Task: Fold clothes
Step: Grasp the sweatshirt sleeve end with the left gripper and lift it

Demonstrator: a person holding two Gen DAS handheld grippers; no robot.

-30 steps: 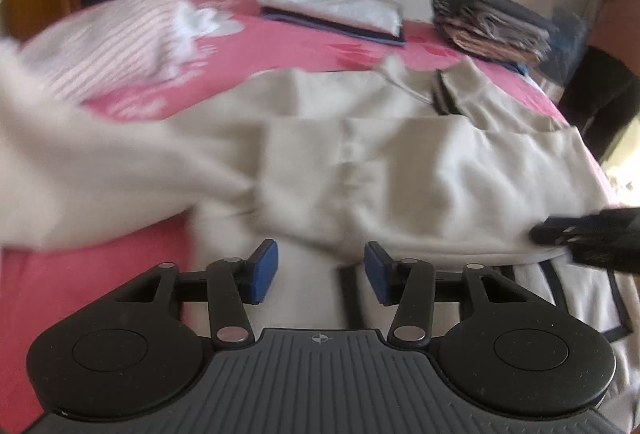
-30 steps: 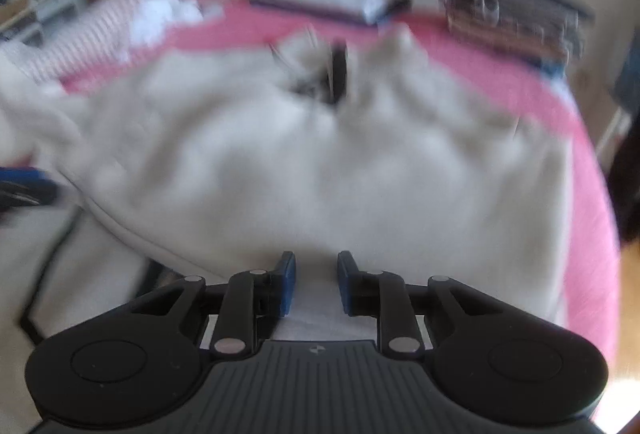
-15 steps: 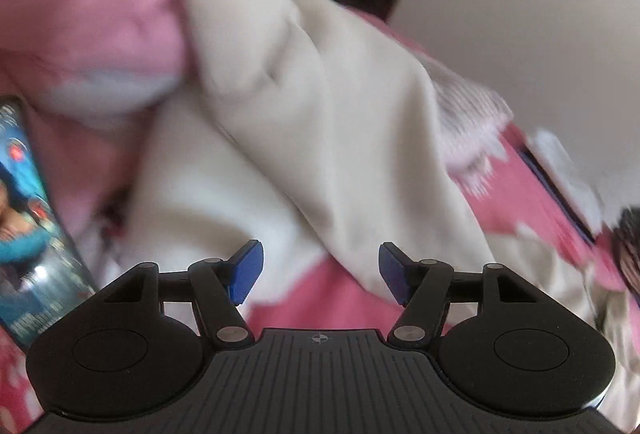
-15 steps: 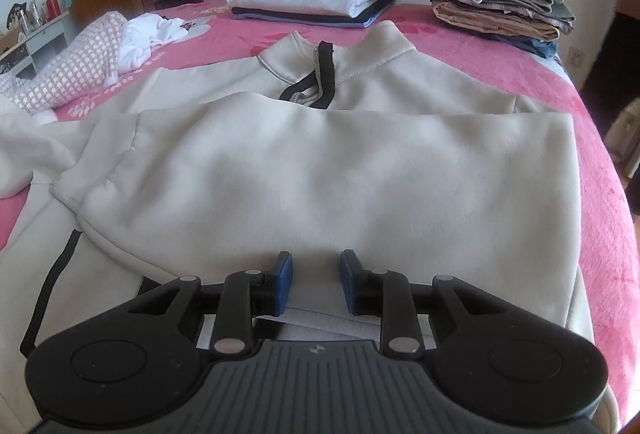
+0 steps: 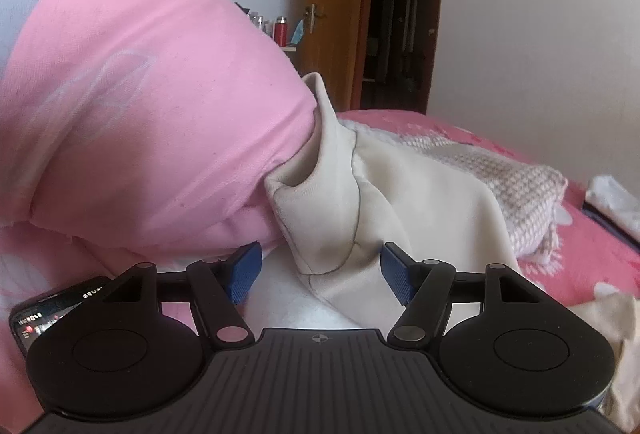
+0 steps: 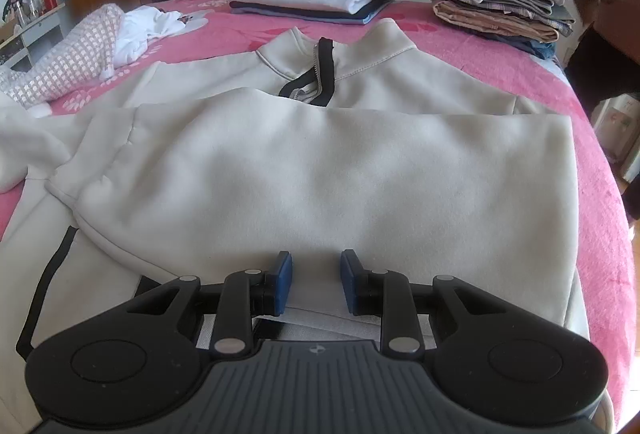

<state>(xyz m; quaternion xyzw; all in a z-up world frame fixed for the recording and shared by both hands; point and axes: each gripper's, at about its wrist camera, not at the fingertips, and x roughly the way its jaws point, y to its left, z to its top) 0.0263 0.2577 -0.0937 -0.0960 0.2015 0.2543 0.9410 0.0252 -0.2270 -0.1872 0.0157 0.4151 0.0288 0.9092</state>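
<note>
Cream fleece sweatshirt [image 6: 320,170] lies flat mid-bed, one sleeve already folded across, the other sleeve's cuff [image 5: 320,218] at twelve o'clock between the released left tool [image 5: 320,274]. Clamp it squarely, carry it across; right tool [image 6: 316,282], unclenched, could pin the hem.

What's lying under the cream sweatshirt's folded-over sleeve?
The sweatshirt body lies under the sleeve, on the pink bedspread. Its collar pokes out behind. The chest beneath is covered, so unseen.
</note>
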